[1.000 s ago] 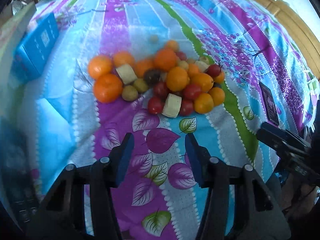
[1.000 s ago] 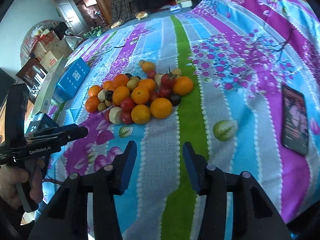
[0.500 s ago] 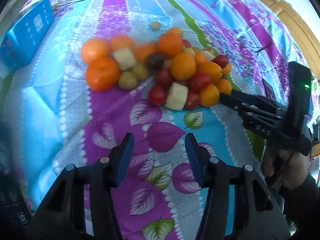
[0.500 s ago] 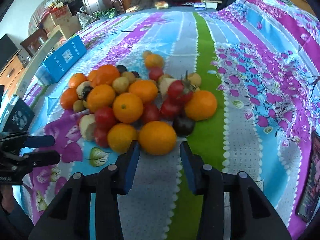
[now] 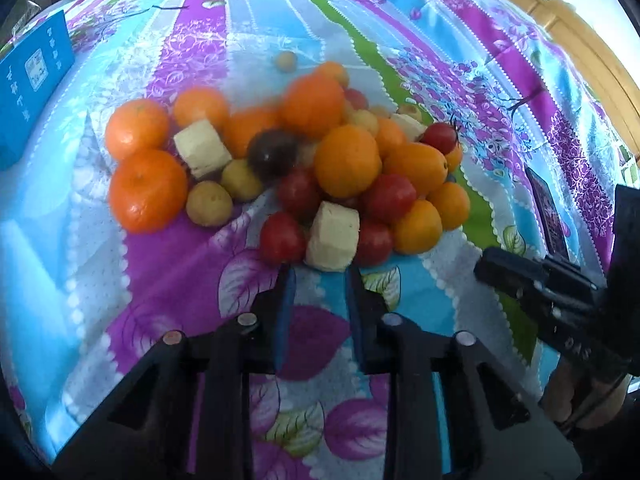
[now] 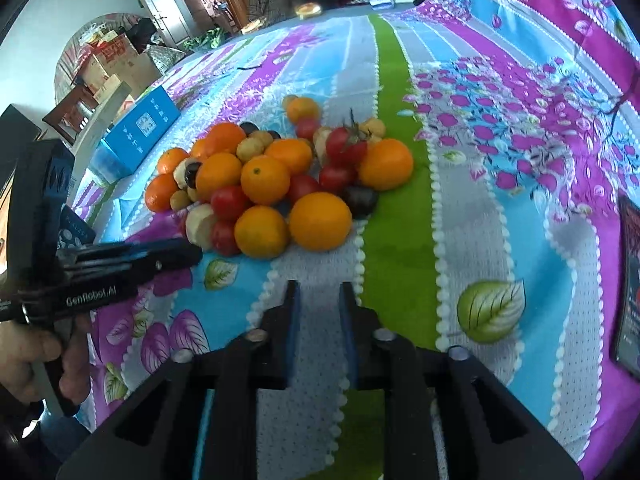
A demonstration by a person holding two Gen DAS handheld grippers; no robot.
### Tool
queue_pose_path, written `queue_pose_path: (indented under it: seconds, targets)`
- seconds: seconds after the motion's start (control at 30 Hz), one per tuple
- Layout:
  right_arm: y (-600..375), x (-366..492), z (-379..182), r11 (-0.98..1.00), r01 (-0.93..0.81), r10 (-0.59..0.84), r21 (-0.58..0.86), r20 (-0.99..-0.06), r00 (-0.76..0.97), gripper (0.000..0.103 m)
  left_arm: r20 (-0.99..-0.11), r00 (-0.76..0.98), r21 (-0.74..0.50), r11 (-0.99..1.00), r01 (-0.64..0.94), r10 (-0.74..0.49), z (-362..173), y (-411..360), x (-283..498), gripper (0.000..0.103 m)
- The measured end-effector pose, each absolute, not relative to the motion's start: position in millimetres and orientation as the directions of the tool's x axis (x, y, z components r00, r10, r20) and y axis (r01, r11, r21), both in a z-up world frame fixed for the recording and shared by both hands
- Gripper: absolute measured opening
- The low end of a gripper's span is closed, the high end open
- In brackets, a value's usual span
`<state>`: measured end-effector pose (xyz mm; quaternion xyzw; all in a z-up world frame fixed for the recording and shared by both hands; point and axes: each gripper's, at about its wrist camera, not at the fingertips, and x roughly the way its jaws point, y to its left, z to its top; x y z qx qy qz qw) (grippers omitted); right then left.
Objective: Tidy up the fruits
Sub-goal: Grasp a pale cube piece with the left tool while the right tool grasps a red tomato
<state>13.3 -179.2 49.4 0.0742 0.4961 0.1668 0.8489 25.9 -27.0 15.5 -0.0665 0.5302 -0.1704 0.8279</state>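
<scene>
A heap of fruit lies on a striped flowered cloth: oranges point(image 5: 347, 161), red tomatoes point(image 5: 282, 237), small yellow-green fruits point(image 5: 209, 203), a dark plum point(image 5: 273, 153) and pale peeled chunks point(image 5: 333, 235). My left gripper point(image 5: 319, 276) is open and empty, its fingertips just short of the near pale chunk. My right gripper point(image 6: 316, 292) is open and empty, a little short of a large orange point(image 6: 320, 221) at the heap's near edge. The left gripper also shows in the right wrist view point(image 6: 120, 258), beside the heap. The right gripper shows at the right of the left wrist view point(image 5: 532, 280).
A blue box point(image 6: 138, 132) lies left of the heap. A dark phone point(image 6: 630, 288) lies on the cloth at the right. Cardboard boxes and furniture point(image 6: 112, 60) stand beyond the far left edge. A wooden frame point(image 5: 580, 40) runs along the right.
Both grippers' jaws have narrowed but stay open. The left gripper has moved forward, up to the heap. The right gripper has drawn back a little from the large orange.
</scene>
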Motion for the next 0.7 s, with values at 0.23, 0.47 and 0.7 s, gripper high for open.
queue_pose_path:
  seconds: [0.23,0.47,0.7]
  targets:
    - [-180.0,11.3,44.7,0.931,-0.201,0.363,0.303,-0.816,0.450,0.029,-0.829,0.417,-0.292,0.924,0.245,-0.373,16.7,-31.7,25.9,0.029]
    - [-177.3,13.3,46.3,0.928,-0.206,0.372,0.311,-0.811,0.452,0.029,-0.814,0.432,-0.304,0.918,0.255,-0.389,15.0,-28.8,34.3,0.033]
    - [-160.5,5.6,58.4,0.894,-0.263,0.445,0.362,-0.774,0.449,0.029,-0.793,0.478,-0.281,0.923,0.263,-0.377,32.5,-21.0,12.2,0.024]
